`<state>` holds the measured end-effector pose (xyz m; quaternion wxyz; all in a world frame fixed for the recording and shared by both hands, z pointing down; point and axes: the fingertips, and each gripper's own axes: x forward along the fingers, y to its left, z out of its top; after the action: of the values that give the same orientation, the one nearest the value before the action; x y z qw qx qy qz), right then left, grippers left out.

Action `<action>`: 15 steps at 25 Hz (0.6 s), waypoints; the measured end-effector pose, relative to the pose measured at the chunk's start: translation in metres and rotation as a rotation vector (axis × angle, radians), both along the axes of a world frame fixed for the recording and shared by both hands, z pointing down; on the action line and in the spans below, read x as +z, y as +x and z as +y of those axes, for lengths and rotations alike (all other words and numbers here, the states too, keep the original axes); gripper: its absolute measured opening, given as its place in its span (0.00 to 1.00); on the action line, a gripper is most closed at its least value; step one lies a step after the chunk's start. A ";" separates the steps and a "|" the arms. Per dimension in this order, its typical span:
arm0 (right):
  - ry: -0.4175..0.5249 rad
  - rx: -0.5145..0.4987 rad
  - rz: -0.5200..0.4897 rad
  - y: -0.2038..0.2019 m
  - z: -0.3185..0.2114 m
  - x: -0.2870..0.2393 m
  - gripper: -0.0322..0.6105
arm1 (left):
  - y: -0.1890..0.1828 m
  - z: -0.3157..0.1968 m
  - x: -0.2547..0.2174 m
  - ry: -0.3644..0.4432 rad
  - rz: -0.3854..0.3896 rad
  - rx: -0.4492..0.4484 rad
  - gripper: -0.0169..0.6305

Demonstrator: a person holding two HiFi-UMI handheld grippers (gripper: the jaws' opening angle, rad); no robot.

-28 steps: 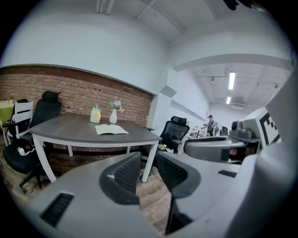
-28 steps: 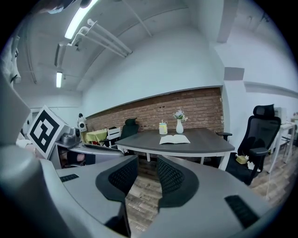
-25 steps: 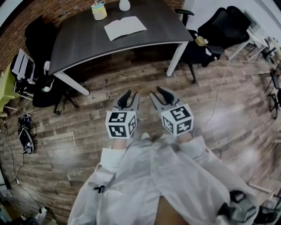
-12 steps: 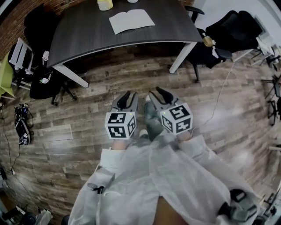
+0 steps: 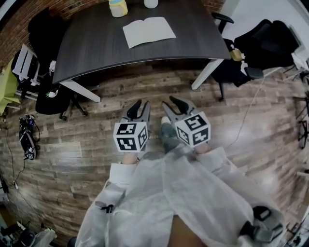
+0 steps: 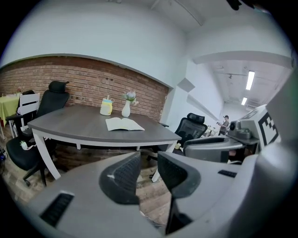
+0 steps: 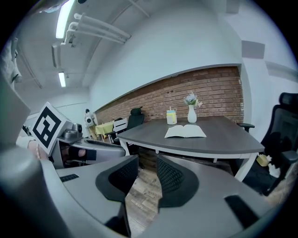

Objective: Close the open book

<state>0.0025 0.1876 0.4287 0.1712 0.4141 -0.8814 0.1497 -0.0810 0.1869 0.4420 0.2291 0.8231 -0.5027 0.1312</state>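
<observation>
Fingers [image 6: 122, 179] of left gripper [image 5: 141, 107] and right gripper [image 5: 170, 105] gape empty; open book [image 5: 148, 32] on far table [image 5: 96, 43] looms nearer than before.

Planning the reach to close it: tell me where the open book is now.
In the head view, the open book lies flat on the dark table, top centre, just in front of the yellow cup and the white vase.

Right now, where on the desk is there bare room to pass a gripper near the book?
The desk is bare left of the open book, along the front edge, and right of the book. It's crowded only behind the book, where the yellow cup and white vase stand.
</observation>
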 end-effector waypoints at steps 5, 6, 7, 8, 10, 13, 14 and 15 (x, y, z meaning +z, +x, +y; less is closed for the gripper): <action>0.013 -0.019 -0.006 0.012 -0.061 -0.008 0.21 | 0.010 -0.057 -0.009 0.014 -0.012 -0.027 0.18; 0.016 -0.023 -0.007 0.014 -0.073 -0.011 0.21 | 0.011 -0.069 -0.012 0.018 -0.013 -0.034 0.18; 0.020 -0.026 -0.007 0.017 -0.085 -0.013 0.21 | 0.013 -0.080 -0.014 0.021 -0.013 -0.040 0.18; 0.025 -0.028 -0.008 0.019 -0.097 -0.016 0.21 | 0.015 -0.091 -0.016 0.023 -0.013 -0.044 0.18; 0.036 -0.030 -0.011 0.025 -0.119 -0.020 0.21 | 0.019 -0.111 -0.018 0.027 -0.014 -0.051 0.18; 0.051 -0.034 -0.014 0.035 -0.151 -0.025 0.21 | 0.028 -0.142 -0.021 0.032 -0.005 -0.057 0.18; 0.052 -0.036 -0.015 0.038 -0.160 -0.025 0.21 | 0.032 -0.150 -0.021 0.032 0.001 -0.060 0.18; 0.051 -0.037 -0.015 0.042 -0.168 -0.025 0.21 | 0.037 -0.158 -0.021 0.030 0.005 -0.062 0.18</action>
<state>0.0448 0.0194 0.4036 0.1566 0.4008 -0.8937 0.1270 -0.0444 0.0288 0.4208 0.2219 0.8107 -0.5295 0.1144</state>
